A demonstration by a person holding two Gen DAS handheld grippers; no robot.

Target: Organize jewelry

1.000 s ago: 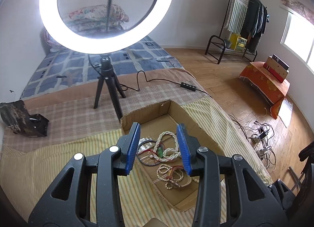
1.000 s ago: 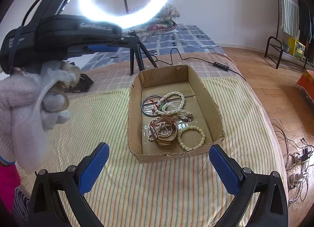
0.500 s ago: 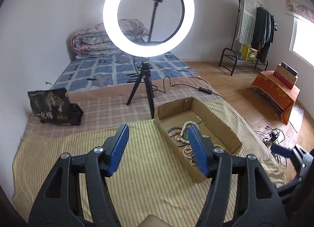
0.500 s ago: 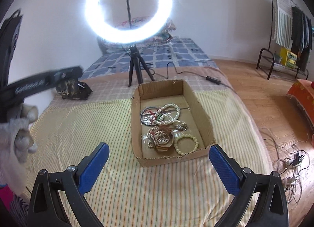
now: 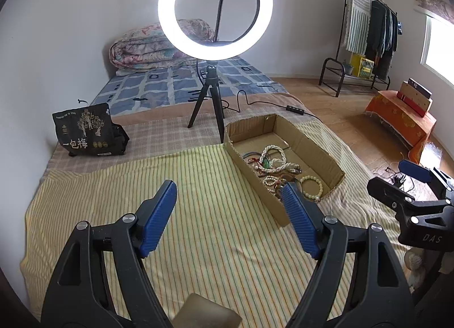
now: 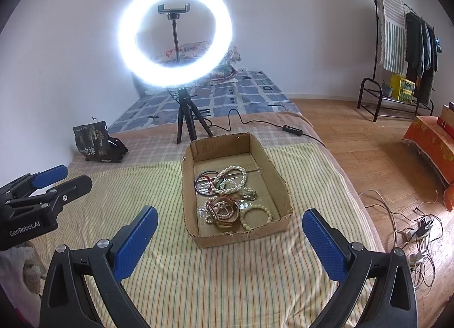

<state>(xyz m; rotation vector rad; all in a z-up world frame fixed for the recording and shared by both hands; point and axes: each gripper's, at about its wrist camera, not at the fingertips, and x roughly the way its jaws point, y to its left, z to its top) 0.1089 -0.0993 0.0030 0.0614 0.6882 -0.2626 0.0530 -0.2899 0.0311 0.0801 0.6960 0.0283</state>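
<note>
A shallow cardboard box (image 6: 272, 166) (image 5: 317, 146) lies on the striped yellow bedspread. In it lie a pearl necklace (image 6: 231, 179) (image 5: 273, 157), a dark bangle (image 6: 203, 184), a pale green bead bracelet (image 6: 256, 214) (image 5: 312, 184) and a tangle of bead strands (image 6: 221, 211). My left gripper (image 5: 228, 211) is open and empty, held above the spread to the left of the box; it also shows in the right wrist view (image 6: 42, 186). My right gripper (image 6: 227, 231) is open and empty, just in front of the box's near wall; it shows in the left wrist view (image 5: 408, 183).
A lit ring light on a black tripod (image 6: 184, 120) (image 5: 211, 100) stands behind the box, its cable and switch (image 6: 292, 129) trailing right. A black printed bag (image 5: 85, 132) sits at the back left. The bed edge drops to a wooden floor with cables (image 6: 420, 228) at right.
My left gripper has pulled back out of the box and to the left, and its jaws have opened wider. My right gripper has drawn back a little; the box contents have not moved.
</note>
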